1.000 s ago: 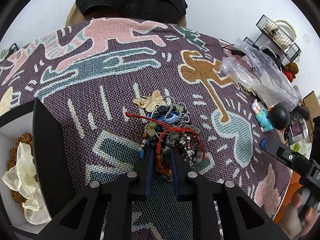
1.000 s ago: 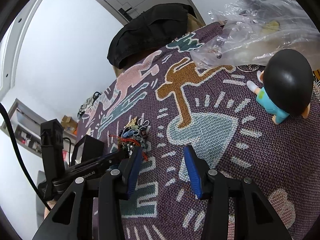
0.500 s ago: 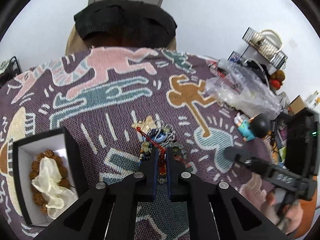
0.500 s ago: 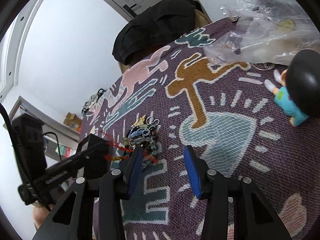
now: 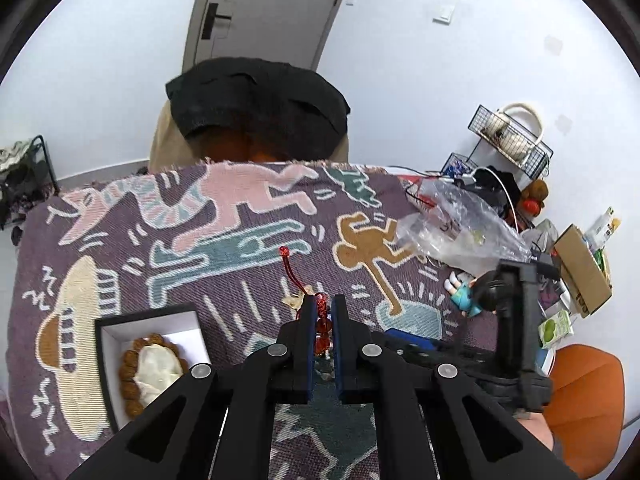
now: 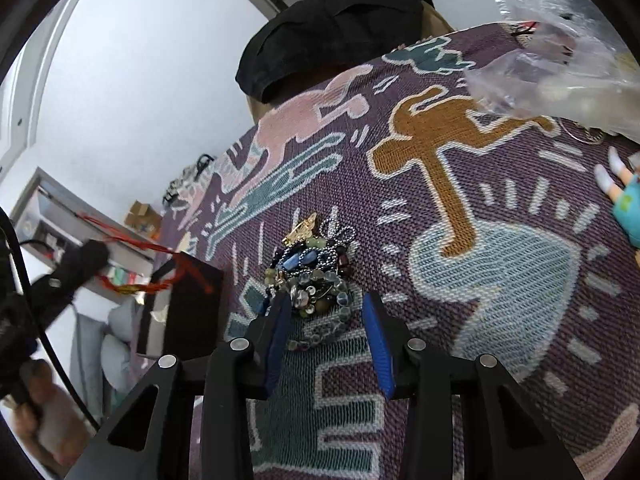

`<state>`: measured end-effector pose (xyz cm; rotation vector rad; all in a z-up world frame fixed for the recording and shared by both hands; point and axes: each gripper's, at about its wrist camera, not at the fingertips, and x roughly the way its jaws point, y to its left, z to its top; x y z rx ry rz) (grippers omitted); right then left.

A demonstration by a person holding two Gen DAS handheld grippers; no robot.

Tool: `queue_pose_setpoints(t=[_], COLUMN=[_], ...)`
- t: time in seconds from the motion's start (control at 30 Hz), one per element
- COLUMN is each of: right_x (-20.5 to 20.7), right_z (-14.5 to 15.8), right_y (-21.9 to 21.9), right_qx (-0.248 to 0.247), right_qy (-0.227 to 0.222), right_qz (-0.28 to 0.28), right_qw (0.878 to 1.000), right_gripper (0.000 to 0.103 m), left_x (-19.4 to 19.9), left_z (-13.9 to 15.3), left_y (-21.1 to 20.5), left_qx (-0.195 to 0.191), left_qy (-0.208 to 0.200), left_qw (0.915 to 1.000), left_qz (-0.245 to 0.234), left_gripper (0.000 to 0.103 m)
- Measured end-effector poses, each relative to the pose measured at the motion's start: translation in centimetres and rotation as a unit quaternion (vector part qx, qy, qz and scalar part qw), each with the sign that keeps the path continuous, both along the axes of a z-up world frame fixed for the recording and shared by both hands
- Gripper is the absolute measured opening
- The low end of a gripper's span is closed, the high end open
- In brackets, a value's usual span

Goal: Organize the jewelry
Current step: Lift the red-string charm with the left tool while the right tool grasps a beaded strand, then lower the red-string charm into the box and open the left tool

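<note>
Bright, even indoor light; strong fisheye warp

Soft diffuse light, faint shadows, white wall nearly blown out. Black vignette rings both views and edges bend. The left gripper is motion-blurred in the right wrist view; the clear plastic bag shows mild glare.

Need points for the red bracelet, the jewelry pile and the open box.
red bracelet (image 5: 323, 325), left wrist view: red beads pinched between the left tongs.
jewelry pile (image 6: 316, 276), right wrist view: middle of the bead tangle.
open box (image 5: 188, 330), left wrist view: white inner wall.
</note>
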<state>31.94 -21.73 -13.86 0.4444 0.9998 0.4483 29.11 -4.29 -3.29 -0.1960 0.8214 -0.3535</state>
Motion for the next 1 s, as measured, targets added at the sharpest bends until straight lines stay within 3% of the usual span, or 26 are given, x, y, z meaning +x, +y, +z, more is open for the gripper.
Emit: queue_pose_setpoints(t=[0.2, 0.27, 0.3, 0.33, 0.43, 0.6, 1.0], right_x=[1.1, 1.3, 1.2, 1.2, 1.0, -0.1, -1.3], right_z=[-1.1, -1.8, -1.8, -1.8, -1.7, 0.5, 6.9], right_y=[2.4, 3.0, 3.1, 3.1, 2.6, 2.3, 3.6], right_qx=[-0.056, -0.069, -0.088, -0.099, -0.078, -0.037, -0.012], right_qy=[0.010, 0.015, 0.012, 0.011, 0.012, -0.025, -0.095], right_qz=[0.015, 0.018, 0.015, 0.013, 0.018, 0.027, 0.038], right_qw=[0.998, 0.997, 0.996, 0.995, 0.997, 0.999, 0.995], right_gripper=[0.036, 0.028, 0.015, 0.011, 0.010, 0.010, 0.010], left_x=[-0.3, -0.4, -0.5, -0.5, -0.5, -0.6, -1.6], left_z=[-0.2, -0.4, -0.6, -0.8, -1.0, -1.1, -0.4], left_y=[1.6, 2.1, 2.2, 2.4, 2.6, 3.1, 6.0], left_qx=[-0.001, -0.004, -0.005, -0.006, -0.010, -0.017, -0.025], left_qy=[0.000, 0.002, 0.004, 0.005, 0.008, 0.007, -0.003], left_qw=[0.9999, 0.9998, 0.9998, 0.9998, 0.9997, 0.9995, 0.9986], left_qz=[0.015, 0.018, 0.019, 0.020, 0.021, 0.024, 0.046], left_gripper=[0.007, 0.007, 0.007, 0.007, 0.007, 0.007, 0.007])
